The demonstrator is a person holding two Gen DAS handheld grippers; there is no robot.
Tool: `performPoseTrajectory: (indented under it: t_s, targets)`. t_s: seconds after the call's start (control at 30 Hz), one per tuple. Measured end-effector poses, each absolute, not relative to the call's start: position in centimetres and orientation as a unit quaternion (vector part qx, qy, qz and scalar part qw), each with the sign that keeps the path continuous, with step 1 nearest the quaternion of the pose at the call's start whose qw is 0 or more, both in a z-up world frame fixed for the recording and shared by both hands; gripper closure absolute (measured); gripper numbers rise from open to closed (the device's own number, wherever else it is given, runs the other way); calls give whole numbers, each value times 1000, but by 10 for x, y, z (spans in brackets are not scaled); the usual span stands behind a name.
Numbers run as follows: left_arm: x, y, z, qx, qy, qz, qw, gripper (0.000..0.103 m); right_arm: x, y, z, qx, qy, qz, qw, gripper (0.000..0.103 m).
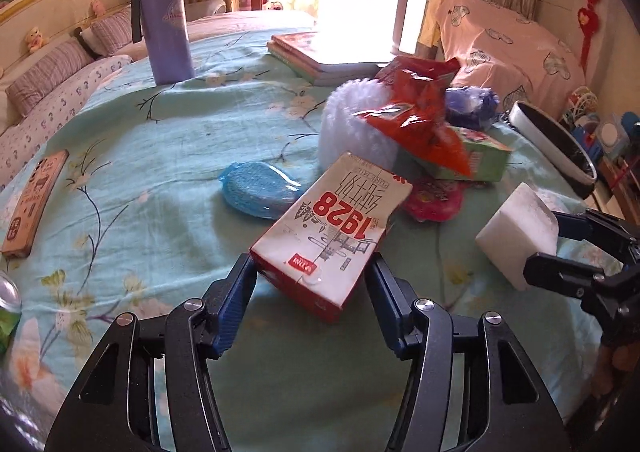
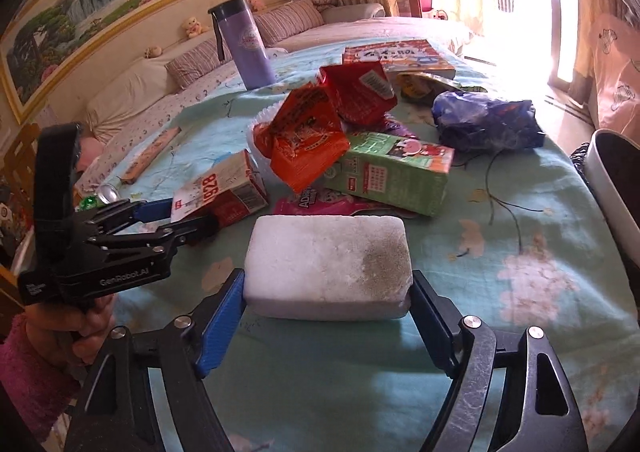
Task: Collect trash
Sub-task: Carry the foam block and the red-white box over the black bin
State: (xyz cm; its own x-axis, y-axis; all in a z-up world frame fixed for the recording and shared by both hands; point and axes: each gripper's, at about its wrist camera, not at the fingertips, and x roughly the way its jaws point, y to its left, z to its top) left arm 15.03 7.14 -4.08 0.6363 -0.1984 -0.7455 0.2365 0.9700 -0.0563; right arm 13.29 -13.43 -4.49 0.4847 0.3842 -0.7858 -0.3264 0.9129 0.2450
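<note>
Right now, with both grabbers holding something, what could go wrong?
The left gripper pinches only the end of the milk carton, which could swing or slip. The right gripper squeezes a soft white sponge block that may deform and slip out. Either could bump the red snack bag.

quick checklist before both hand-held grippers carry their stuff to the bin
1. Left hand-held gripper shut on the 1928 carton: ok.
2. Right hand-held gripper shut on the white foam block: ok.
3. Carton lifted off the tablecloth: ok, near end raised.
4. Bin open and in view at the table's right edge: ok.
5. Room inside the bin: cannot tell.
6. Trash left on the table, such as the red wrapper: not ok.
</note>
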Motion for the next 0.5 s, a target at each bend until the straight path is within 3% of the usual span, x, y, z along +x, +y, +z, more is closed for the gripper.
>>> performPoseTrajectory:
  t_s: [0.5]
  targets:
    - [93, -9, -11, -28, 384, -154, 910, 49, 113, -218, -15, 67, 433, 196, 877, 23]
